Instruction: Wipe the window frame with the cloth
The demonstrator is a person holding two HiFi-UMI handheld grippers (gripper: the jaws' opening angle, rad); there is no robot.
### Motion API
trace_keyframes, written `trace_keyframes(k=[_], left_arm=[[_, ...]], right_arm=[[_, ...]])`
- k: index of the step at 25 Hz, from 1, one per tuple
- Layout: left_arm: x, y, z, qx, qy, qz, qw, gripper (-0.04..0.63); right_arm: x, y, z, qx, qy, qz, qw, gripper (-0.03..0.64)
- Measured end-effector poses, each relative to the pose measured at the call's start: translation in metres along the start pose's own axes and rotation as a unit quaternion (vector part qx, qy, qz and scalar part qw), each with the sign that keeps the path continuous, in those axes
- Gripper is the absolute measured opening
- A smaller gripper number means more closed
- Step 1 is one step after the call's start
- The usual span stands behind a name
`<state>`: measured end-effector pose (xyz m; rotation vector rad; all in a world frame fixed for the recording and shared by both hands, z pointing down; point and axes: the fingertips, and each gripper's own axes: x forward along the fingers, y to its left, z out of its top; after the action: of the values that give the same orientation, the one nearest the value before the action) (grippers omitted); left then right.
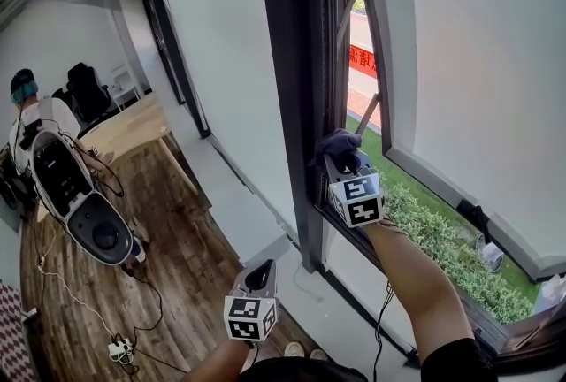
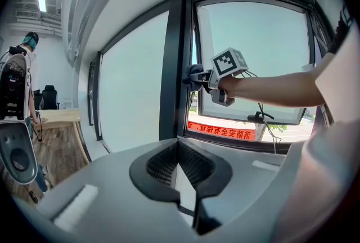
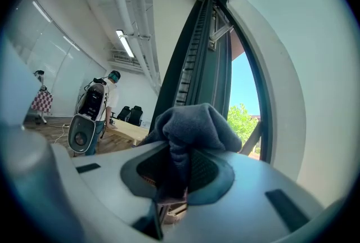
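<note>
Right gripper (image 1: pixel 343 161), jaws closed on a dark blue-grey cloth (image 1: pixel 339 143). The fabric is pinched at its middle between the pads, and the right gripper view shows the loose bulk bunching out beyond the tips as a soft wad. That bunched end is the working face: it appears to touch the inner edge of the dark window frame (image 1: pixel 287 62), at the upright post beside the opened sash (image 1: pixel 460 62), roughly at mid-height of the opening. The sash stands swung outward on a metal stay (image 1: pixel 368 113), which exposes the channel of the frame and lets the gripper reach it from the room side; a hedge (image 1: pixel 442 239) shows through the gap below. The person's right forearm (image 1: pixel 416 274) is extended up and forward, setting the gripper nearly in line with the post, a posture that probably suits strokes along its length. Left gripper (image 1: pixel 260 272), held low and back near the body, well apart from the frame; its jaws are closed together with nothing between them, and it appears idle, since one tool suffices for wiping. Judged from this arrangement, wiping is under way on the upright member; how much of the frame has been covered cannot be told. The next stroke calls for steady pressure, so that the cloth neither slips from the pads nor catches on the stay.
</note>
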<state>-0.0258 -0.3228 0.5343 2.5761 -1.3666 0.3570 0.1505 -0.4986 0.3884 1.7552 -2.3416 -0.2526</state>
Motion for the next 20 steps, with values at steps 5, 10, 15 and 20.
trace_keyframes(k=[5,10,15,20], left_arm=[[0.002,0.000,-0.003,-0.001,0.004,-0.001,1.0000,0.009],[0.004,0.000,-0.005,-0.001,0.007,-0.001,1.0000,0.009],[0.005,0.001,-0.008,0.000,0.013,-0.003,0.9999,0.009],[0.007,0.002,-0.010,0.000,0.016,-0.002,0.9999,0.009]], right_arm=[[0.004,0.008,-0.024,-0.002,0.034,0.016,0.999,0.074],[0.006,0.013,-0.046,-0.007,0.059,0.025,0.998,0.078],[0.008,0.016,-0.059,0.000,0.081,0.029,0.996,0.078],[0.010,0.018,-0.066,-0.002,0.086,0.025,0.996,0.078]])
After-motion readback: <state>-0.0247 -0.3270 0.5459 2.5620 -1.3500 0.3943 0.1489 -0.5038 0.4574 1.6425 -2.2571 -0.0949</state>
